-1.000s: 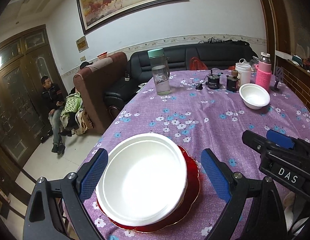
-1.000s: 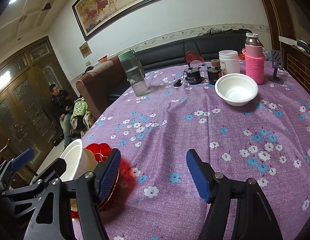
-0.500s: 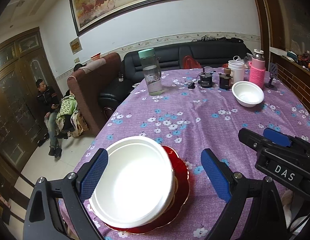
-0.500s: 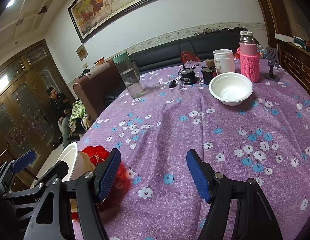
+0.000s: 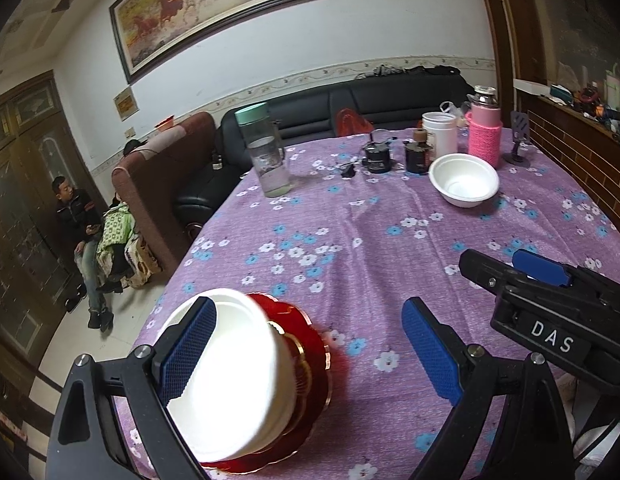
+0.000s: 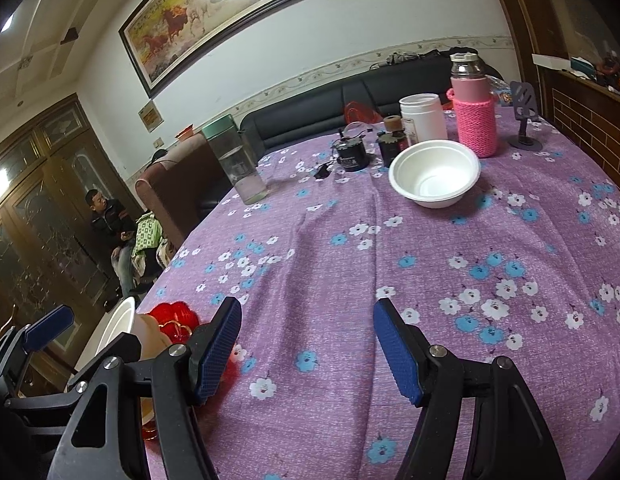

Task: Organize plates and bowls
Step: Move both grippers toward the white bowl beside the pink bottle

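A white bowl (image 5: pixel 234 376) sits on a red gold-rimmed plate (image 5: pixel 310 384) at the table's near left edge. My left gripper (image 5: pixel 310 356) is open, its left finger beside the bowl's left rim, its right finger well clear. A second white bowl (image 5: pixel 463 179) stands far right on the table; it also shows in the right wrist view (image 6: pixel 434 172). My right gripper (image 6: pixel 310 352) is open and empty over the purple cloth, right of the red plate (image 6: pixel 174 316) and the first bowl (image 6: pixel 118 328).
A purple flowered tablecloth (image 6: pixel 349 260) covers the table. At the back stand a clear bottle (image 5: pixel 266 152), a pink-sleeved flask (image 5: pixel 485 136), a white jar (image 5: pixel 439 132), two small dark jars and a phone stand (image 6: pixel 523 120). Sofas and seated people lie beyond the left edge.
The left gripper has shifted right and pulled back, so the bowl and red plate now sit at its left finger instead of between the fingers. The right gripper moved slightly forward.
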A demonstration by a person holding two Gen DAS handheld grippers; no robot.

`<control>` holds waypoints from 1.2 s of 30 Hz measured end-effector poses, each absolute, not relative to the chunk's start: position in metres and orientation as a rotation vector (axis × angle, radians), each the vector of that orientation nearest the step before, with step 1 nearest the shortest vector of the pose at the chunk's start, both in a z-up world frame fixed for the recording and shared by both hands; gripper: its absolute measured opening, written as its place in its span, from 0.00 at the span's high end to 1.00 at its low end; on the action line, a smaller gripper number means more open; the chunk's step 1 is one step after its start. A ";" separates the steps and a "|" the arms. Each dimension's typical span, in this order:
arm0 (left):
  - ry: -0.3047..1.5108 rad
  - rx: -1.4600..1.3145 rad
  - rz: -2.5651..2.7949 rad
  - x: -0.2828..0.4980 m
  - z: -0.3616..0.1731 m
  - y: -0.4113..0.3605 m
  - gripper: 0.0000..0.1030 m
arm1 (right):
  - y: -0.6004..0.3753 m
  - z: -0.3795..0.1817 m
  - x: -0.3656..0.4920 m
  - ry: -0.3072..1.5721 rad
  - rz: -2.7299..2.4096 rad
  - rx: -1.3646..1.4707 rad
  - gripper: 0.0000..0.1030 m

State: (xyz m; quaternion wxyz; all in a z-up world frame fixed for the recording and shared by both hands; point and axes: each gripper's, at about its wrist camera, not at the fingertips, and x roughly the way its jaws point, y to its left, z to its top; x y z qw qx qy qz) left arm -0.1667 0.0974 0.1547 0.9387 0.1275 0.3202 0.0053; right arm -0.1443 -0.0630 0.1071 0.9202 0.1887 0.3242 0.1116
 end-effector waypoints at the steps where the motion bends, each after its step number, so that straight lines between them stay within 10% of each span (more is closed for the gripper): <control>1: 0.657 0.262 0.002 -0.165 0.155 0.094 0.09 | -0.067 0.107 -0.144 0.665 0.223 0.393 0.29; 36: 1.021 -0.178 -0.162 0.109 0.093 -0.008 0.09 | -0.250 0.062 0.023 0.781 -0.080 0.567 0.29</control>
